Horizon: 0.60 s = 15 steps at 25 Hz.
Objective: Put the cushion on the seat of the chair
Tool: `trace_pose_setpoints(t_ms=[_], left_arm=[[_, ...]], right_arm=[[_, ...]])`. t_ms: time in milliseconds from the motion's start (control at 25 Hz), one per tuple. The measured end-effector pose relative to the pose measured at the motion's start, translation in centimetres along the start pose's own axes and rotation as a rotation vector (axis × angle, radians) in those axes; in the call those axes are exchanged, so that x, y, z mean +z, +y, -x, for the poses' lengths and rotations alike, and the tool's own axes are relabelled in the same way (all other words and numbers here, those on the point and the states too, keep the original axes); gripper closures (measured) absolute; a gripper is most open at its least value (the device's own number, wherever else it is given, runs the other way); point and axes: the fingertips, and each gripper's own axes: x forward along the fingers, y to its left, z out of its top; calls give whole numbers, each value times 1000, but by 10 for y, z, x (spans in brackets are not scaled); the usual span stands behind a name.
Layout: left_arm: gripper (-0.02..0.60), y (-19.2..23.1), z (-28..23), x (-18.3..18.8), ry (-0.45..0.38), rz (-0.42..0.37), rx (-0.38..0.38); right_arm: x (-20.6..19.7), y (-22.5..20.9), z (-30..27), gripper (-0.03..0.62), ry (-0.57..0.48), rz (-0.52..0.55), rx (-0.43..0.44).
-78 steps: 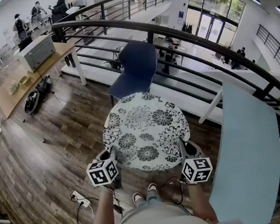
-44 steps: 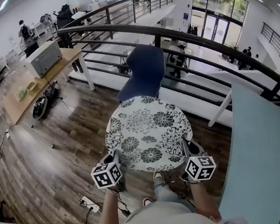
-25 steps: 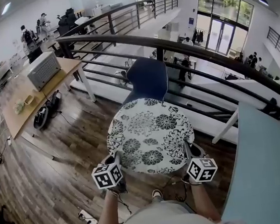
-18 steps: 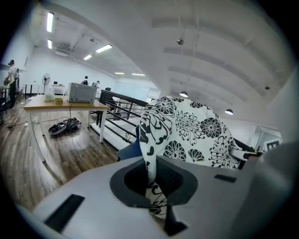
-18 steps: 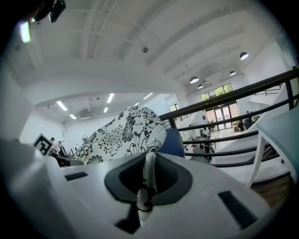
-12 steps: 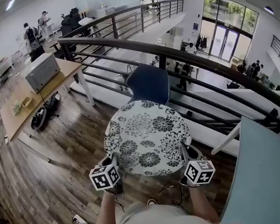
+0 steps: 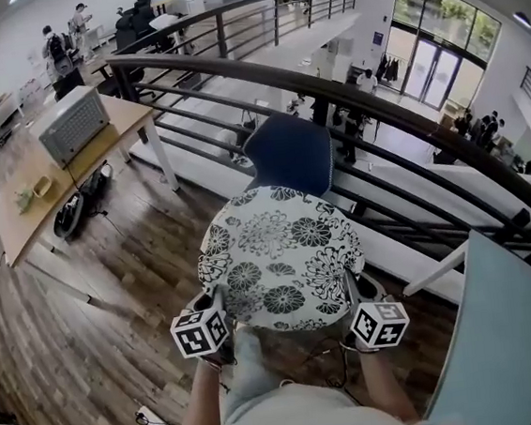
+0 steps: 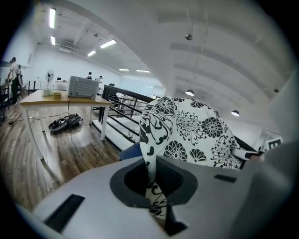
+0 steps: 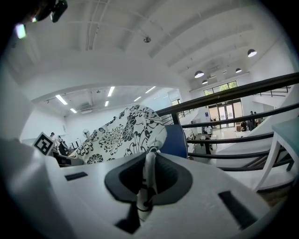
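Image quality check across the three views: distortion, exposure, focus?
Head view: strong fisheye bows the railing into an arc; even lighting, cushion pattern sharp. Left gripper view: black vignette at the corners, ceiling lights glare white, cushion print crisp. Right gripper view: same vignette, pale washed ceiling, blue chair back reasonably sharp.

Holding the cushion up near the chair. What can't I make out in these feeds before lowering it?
Chair seat: mostly hidden by the cushion in the head view; both gripper views show only blue slivers behind it.
Chair legs: hidden in every view.
Gap between cushion and seat: cannot tell.
Floor under the cushion: blocked by it in the head view, and by the bodies of the left claw and right claw in theirs.
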Motion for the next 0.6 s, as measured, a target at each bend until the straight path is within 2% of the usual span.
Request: trace_pose_setpoints(t_ms=[400,600], left_arm=[[568,39,-97,94,0,-41,-57],[568,76,-154,153,-2,-62,-77]], right_arm=[[43,9,-110,577,-24,-12,-51],[69,16,-185,577,-48,-29,-81]])
